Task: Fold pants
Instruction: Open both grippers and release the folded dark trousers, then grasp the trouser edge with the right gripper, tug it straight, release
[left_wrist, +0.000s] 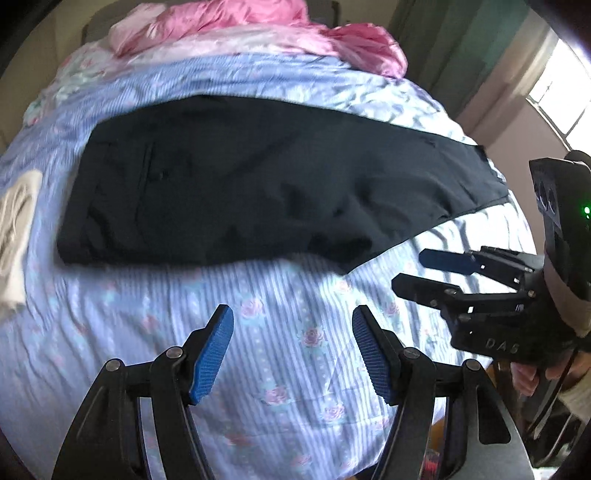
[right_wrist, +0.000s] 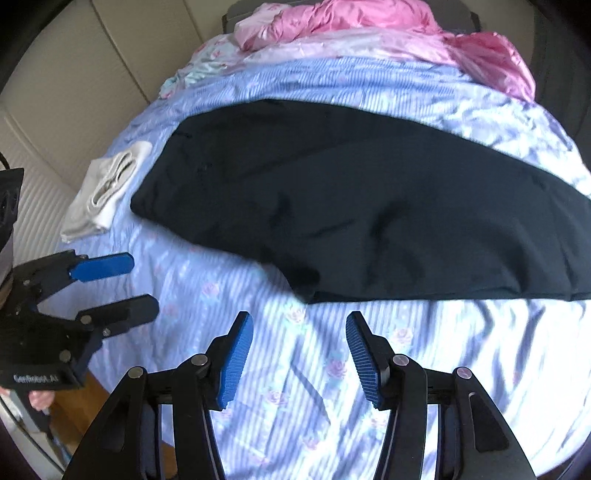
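Observation:
Dark navy pants (left_wrist: 258, 184) lie flat across the bed, waist at the left, legs running right; they also show in the right wrist view (right_wrist: 369, 206). My left gripper (left_wrist: 293, 328) is open and empty, hovering over the bedsheet in front of the pants. It appears at the left of the right wrist view (right_wrist: 142, 284). My right gripper (right_wrist: 299, 332) is open and empty, also short of the pants' near edge. It appears at the right of the left wrist view (left_wrist: 408, 271).
The bed has a blue striped floral sheet (left_wrist: 288, 369). A pink quilt (left_wrist: 258, 26) is bunched at the far end. A folded white garment (right_wrist: 107, 192) lies left of the pants. A window (left_wrist: 561, 92) is at the right.

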